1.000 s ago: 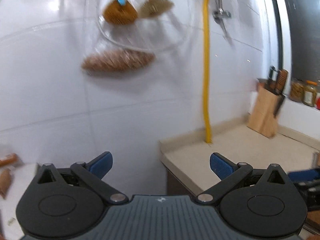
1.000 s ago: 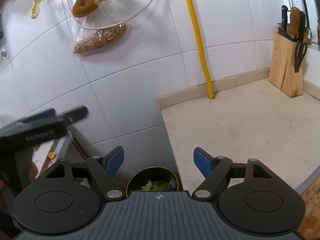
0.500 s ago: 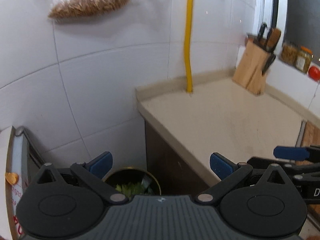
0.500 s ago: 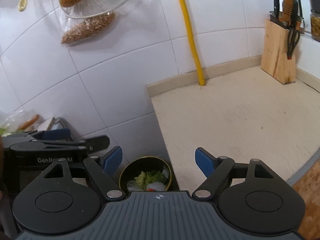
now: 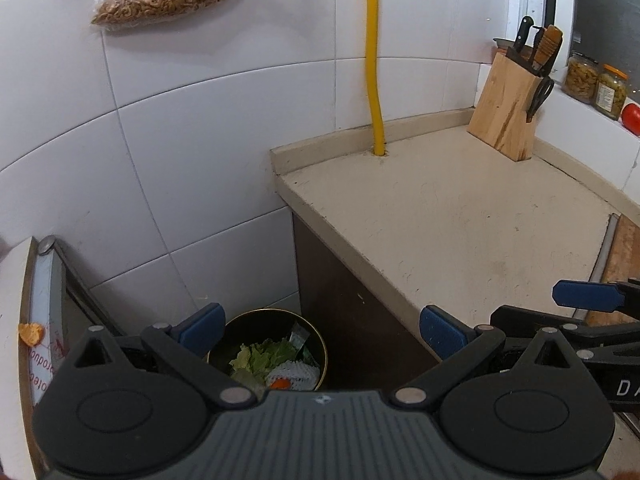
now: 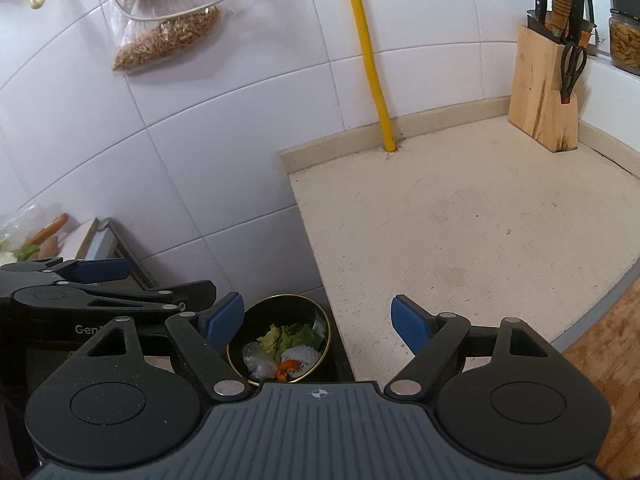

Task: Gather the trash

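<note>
A round black trash bin with a gold rim (image 5: 316,334) (image 6: 326,322) stands on the floor beside the counter. It holds lettuce leaves (image 5: 260,356) (image 6: 288,336), white foam netting (image 5: 296,374) (image 6: 300,356) and an orange scrap (image 6: 285,370). My left gripper (image 5: 320,330) is open and empty above the bin. My right gripper (image 6: 318,320) is open and empty, also above the bin at the counter's edge. The left gripper shows in the right wrist view (image 6: 100,280), and the right gripper in the left wrist view (image 5: 588,300).
A beige counter (image 6: 460,220) with a knife block (image 6: 546,92) and a yellow pipe (image 6: 368,56) lies to the right. A wooden board (image 6: 612,352) sits at its near edge. Jars (image 5: 592,82) stand on the sill. A low table with an orange scrap (image 5: 31,334) is at left.
Both grippers have tilted downward and come over the bin, which now shows more fully. Both stayed open and empty.
</note>
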Action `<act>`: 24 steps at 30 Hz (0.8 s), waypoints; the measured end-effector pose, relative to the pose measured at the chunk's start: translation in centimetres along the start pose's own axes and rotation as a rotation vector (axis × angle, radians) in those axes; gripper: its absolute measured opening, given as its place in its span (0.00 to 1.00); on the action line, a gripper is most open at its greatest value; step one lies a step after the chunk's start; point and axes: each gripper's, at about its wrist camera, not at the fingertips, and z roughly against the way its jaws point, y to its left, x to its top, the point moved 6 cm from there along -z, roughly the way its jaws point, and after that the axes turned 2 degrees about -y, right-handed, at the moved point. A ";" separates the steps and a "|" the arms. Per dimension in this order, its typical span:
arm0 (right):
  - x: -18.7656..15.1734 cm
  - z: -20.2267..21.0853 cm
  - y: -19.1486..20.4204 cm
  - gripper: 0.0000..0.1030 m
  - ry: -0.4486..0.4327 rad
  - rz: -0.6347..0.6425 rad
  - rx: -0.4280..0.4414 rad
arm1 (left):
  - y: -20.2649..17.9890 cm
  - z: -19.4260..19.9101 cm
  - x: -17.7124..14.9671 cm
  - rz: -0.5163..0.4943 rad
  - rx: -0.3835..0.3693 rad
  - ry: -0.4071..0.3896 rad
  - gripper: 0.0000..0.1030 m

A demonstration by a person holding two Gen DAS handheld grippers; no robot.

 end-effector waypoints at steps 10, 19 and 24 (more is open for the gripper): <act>-0.1 -0.3 -0.1 0.83 0.013 0.018 0.007 | 0.8 -0.2 -0.4 0.039 0.028 0.016 0.98; -0.2 -1.0 -0.2 0.83 0.022 0.013 -0.014 | 1.0 -0.5 -0.5 0.049 0.030 0.025 0.98; -0.2 -1.4 -0.6 0.83 0.025 0.000 -0.035 | 1.0 -0.7 -0.5 0.042 0.028 0.034 0.98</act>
